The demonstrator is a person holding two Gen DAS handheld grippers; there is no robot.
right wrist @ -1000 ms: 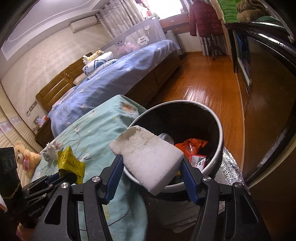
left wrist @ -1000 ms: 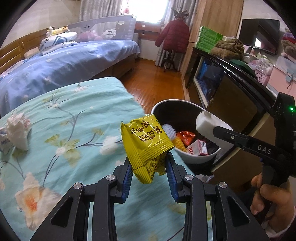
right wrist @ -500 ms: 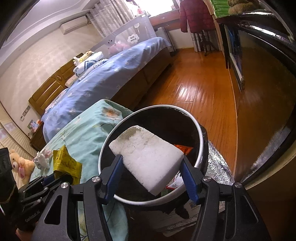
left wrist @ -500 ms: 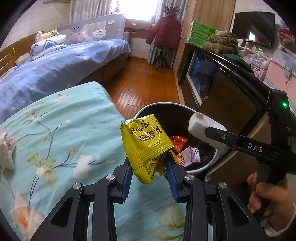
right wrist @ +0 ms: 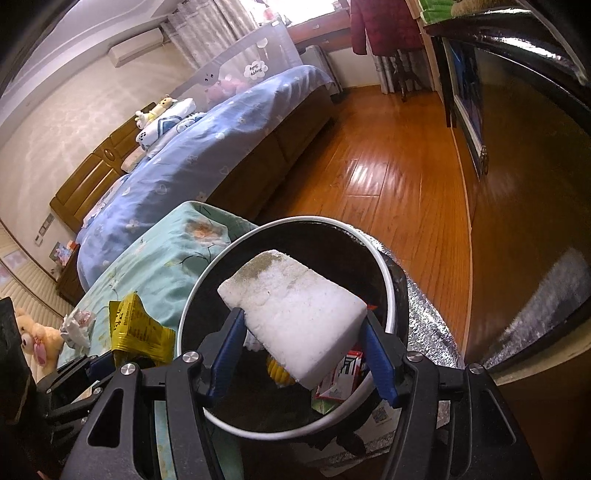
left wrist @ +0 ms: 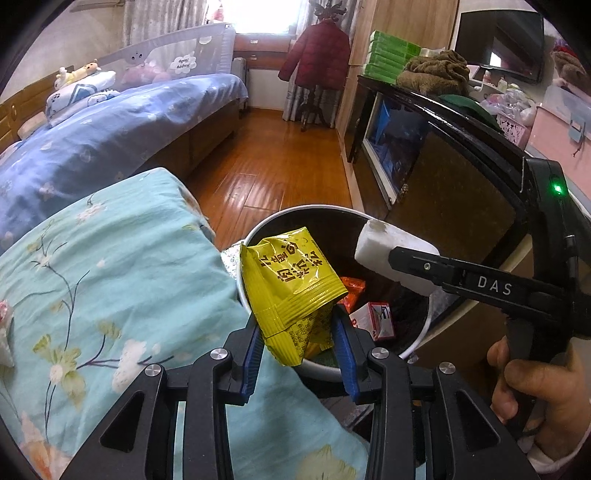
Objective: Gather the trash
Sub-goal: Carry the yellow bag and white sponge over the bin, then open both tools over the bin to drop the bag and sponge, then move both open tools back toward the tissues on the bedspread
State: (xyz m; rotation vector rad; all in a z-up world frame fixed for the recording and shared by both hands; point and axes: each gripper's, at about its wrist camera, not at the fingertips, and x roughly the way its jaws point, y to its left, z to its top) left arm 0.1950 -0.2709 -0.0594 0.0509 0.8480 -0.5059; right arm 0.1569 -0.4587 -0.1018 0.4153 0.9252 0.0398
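Trash fills both tools: the left gripper [left wrist: 297,328] pinches a crinkled yellow snack wrapper [left wrist: 291,284] with red lettering, and the right gripper [right wrist: 303,354] clamps a white foam block [right wrist: 295,325], grubby at its far corner. Both hang over the white-rimmed dark bin [right wrist: 388,284], the wrapper at its near-left rim and the block above its mouth. The bin stands tight between the floral teal bedding [left wrist: 110,277] and the dark cabinet [left wrist: 461,192]; bare wooden floor [right wrist: 388,166] lies beyond.

Bedroom interior, daylight from far window [left wrist: 258,14].

Polished wood floor [right wrist: 399,177]; wooden-framed bed [left wrist: 110,129] under a blue quilt along the left; glossy dark cabinet [left wrist: 443,155] along the right; red coat [left wrist: 317,55] on a stand; wall air conditioner [right wrist: 136,46].
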